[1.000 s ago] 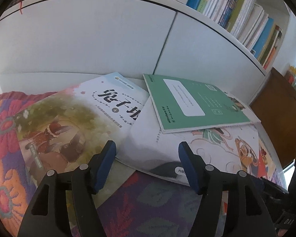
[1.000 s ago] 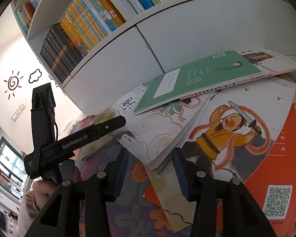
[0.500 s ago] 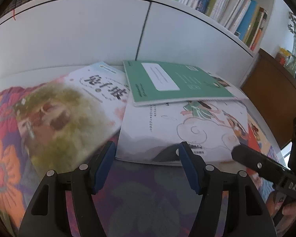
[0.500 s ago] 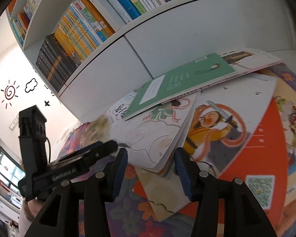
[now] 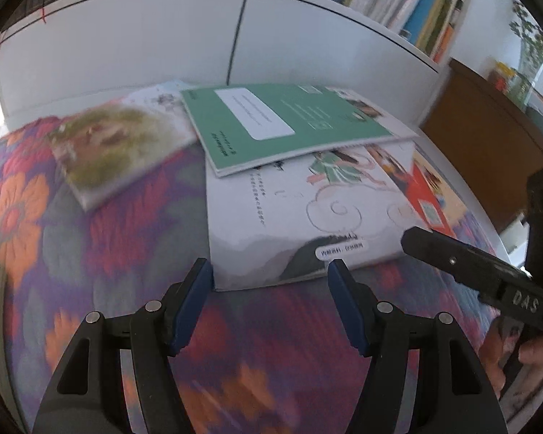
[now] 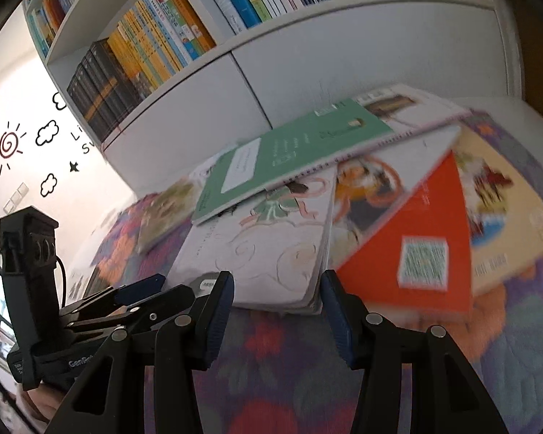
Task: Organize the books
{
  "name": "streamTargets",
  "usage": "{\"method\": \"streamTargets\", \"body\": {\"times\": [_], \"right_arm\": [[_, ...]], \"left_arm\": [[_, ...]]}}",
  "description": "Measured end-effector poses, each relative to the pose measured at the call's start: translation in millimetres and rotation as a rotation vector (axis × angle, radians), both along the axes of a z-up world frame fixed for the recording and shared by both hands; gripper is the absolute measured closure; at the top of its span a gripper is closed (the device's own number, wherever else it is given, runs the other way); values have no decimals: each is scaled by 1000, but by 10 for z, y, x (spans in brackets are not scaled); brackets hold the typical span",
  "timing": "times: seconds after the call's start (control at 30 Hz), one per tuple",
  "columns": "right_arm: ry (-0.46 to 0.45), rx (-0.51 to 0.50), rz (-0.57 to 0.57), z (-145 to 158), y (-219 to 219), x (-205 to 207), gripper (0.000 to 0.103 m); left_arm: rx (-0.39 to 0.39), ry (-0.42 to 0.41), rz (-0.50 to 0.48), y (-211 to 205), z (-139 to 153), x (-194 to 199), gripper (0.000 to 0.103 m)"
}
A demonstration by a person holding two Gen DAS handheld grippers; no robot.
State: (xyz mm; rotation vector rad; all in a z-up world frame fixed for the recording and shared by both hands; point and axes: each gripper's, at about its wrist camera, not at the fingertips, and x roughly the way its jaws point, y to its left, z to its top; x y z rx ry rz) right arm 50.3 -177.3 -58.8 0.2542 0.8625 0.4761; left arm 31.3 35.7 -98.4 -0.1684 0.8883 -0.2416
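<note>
Facing a loose heap of books on a flowered cloth (image 5: 134,224), in front of a white cabinet (image 5: 126,50) with full shelves above. Lying on top and askew: a green book (image 5: 282,126), resting across a white book (image 5: 289,217) with cloud drawings; beside these, an orange book (image 6: 416,238) and a yellowish book (image 6: 503,202) half under it, and a blurry book (image 5: 116,148) with a greenish cover a little apart on the other side. Hovering low at the near edge of the white book: the left gripper (image 5: 269,271) with jaws apart and nothing between the pads, and the right gripper (image 6: 277,287) likewise apart and empty, near the same book's other corner. Probably preparing to square the pile, or to pick the white book by its near edge. Advising here: keeping both claws low and level with the cloth, taking the edge of the white book between the pads before closing, and not pushing hard, since the green book on top looks ready to slide. Better perhaps lifting the green book off first. Minding also the cloth, which could bunch under the fingers (image 5: 193,298).
</note>
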Motion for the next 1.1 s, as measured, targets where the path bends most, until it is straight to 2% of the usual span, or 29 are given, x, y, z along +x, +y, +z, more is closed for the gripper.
{"method": "streamTargets", "body": {"times": [0.2, 0.27, 0.3, 0.37, 0.47, 0.6, 0.7, 0.73, 0.77, 0.8, 0.83, 0.9, 0.93, 1.1], "right_arm": [[122, 29, 84, -57, -202, -384, 54], [223, 111, 186, -123, -228, -497, 54], [226, 108, 181, -113, -250, -543, 54], [197, 73, 154, -68, -293, -559, 54], [146, 27, 88, -4, -375, -496, 54], [110, -1, 27, 6, -452, -354, 54], [104, -35, 13, -44, -389, -191, 54], [101, -19, 14, -67, -378, -147, 58], [95, -16, 12, -69, -383, -133, 71], [98, -14, 19, -59, -376, -118, 79], [108, -18, 26, -58, -344, -123, 82], [77, -57, 31, -8, -322, -192, 86], [55, -95, 44, 36, -299, -247, 87], [45, -162, 118, 193, -272, -537, 87]], "left_arm": [[-17, 39, -124, -158, -1, -650, 40], [33, 45, -138, -207, -26, -781, 41], [63, 35, -122, -210, -16, -798, 42], [82, 16, -74, -136, 27, -745, 42], [25, 27, -12, 46, 70, -582, 42], [-39, 58, 4, 135, -7, -375, 43], [-15, 35, -16, 33, -23, -292, 43], [-3, 33, -32, -6, -16, -288, 43], [14, 30, -59, -61, -9, -289, 43], [30, 27, -93, -126, -4, -308, 41], [60, 21, -99, -164, -5, -332, 42], [97, 18, -112, -200, -6, -360, 42], [90, 25, -118, -191, 1, -375, 42], [46, 73, -143, -123, 29, -576, 42]]}}
